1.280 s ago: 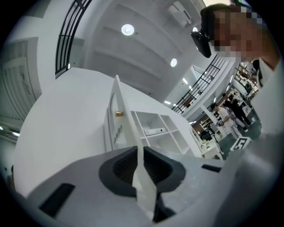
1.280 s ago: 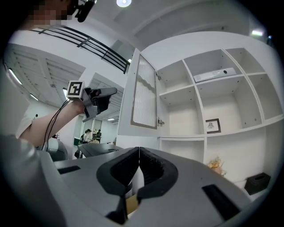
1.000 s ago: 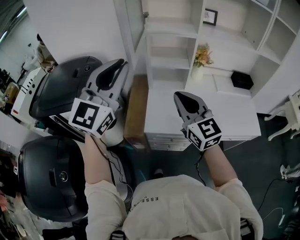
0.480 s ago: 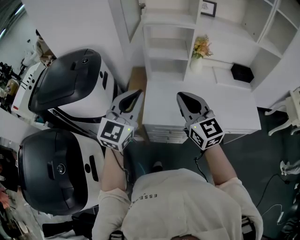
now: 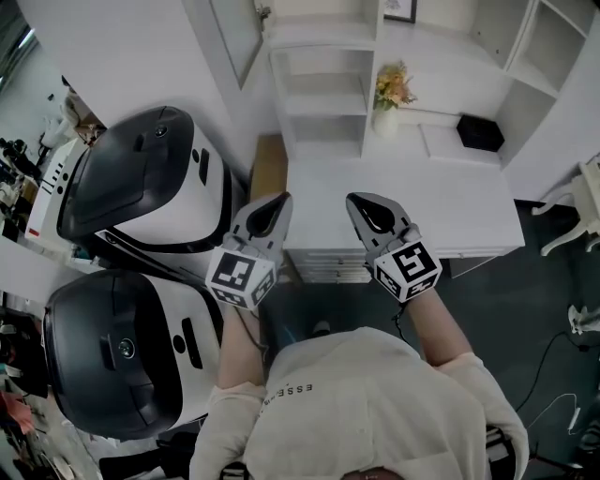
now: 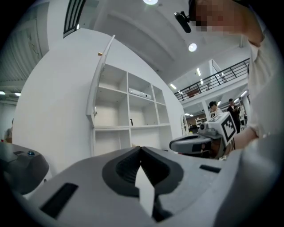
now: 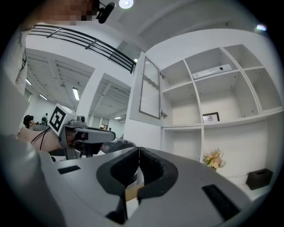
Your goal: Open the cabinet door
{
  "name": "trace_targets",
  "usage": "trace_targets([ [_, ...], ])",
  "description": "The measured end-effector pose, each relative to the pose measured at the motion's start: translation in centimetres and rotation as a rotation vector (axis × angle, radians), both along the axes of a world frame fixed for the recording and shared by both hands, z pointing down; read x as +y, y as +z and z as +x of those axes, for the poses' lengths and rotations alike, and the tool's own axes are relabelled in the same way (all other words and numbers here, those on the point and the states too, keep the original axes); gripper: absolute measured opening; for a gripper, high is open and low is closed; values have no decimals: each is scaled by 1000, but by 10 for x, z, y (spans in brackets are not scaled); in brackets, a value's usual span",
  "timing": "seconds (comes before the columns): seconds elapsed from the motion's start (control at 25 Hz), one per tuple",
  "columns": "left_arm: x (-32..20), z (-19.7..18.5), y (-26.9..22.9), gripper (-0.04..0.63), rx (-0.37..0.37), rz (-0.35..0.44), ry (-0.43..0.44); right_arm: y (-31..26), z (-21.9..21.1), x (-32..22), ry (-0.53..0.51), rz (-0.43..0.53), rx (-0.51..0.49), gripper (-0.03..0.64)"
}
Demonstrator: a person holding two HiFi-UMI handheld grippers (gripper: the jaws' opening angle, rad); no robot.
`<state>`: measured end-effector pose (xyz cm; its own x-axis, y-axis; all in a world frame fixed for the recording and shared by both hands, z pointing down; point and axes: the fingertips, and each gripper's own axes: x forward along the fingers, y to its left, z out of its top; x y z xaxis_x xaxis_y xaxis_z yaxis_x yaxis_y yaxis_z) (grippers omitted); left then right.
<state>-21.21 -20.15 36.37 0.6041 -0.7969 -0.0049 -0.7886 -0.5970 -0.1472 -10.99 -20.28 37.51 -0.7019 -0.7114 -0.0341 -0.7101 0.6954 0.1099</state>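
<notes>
The white cabinet door stands swung open at the top left of the shelf unit; in the left gripper view the door hangs edge-on with its small knob on top. In the right gripper view the door shows a slatted panel. My left gripper is shut and empty, held low over the white counter's left end, well below the door. My right gripper is beside it, also shut with nothing in it. From each gripper view, the other gripper shows: right gripper, left gripper.
Two large black-and-white machines stand close at the left. A vase of flowers, a black box and a picture frame sit on the shelves. People stand far off behind.
My left gripper has come down from beside the door's edge to counter height next to the right gripper. The right gripper sank slightly. The door stays open.
</notes>
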Motion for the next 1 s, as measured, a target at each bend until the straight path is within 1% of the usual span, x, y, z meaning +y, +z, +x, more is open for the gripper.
trace_targets([
  [0.08, 0, 4, 3, 2, 30, -7, 8, 3, 3, -1, 7, -7, -11, 15],
  [0.12, 0, 6, 6, 2, 29, -10, 11, 4, 5, -2, 12, -10, -15, 15],
  [0.24, -4, 14, 15, 2, -10, -22, 20, 5, 10, -6, 28, -11, -20, 15],
  [0.36, -5, 23, 20, 2, -28, -27, 40, 4, 15, -8, 42, -5, -31, 14],
  [0.72, -10, 27, 11, 3, -24, 8, 57, -1, 16, -15, 44, 27, -48, 14],
  [0.84, -14, 28, 11, 3, -32, 7, 53, -1, 18, -18, 52, 33, -44, 14],
  [1.0, -18, 28, 10, 2, -26, 8, 49, -2, 22, -22, 64, 42, -39, 14],
])
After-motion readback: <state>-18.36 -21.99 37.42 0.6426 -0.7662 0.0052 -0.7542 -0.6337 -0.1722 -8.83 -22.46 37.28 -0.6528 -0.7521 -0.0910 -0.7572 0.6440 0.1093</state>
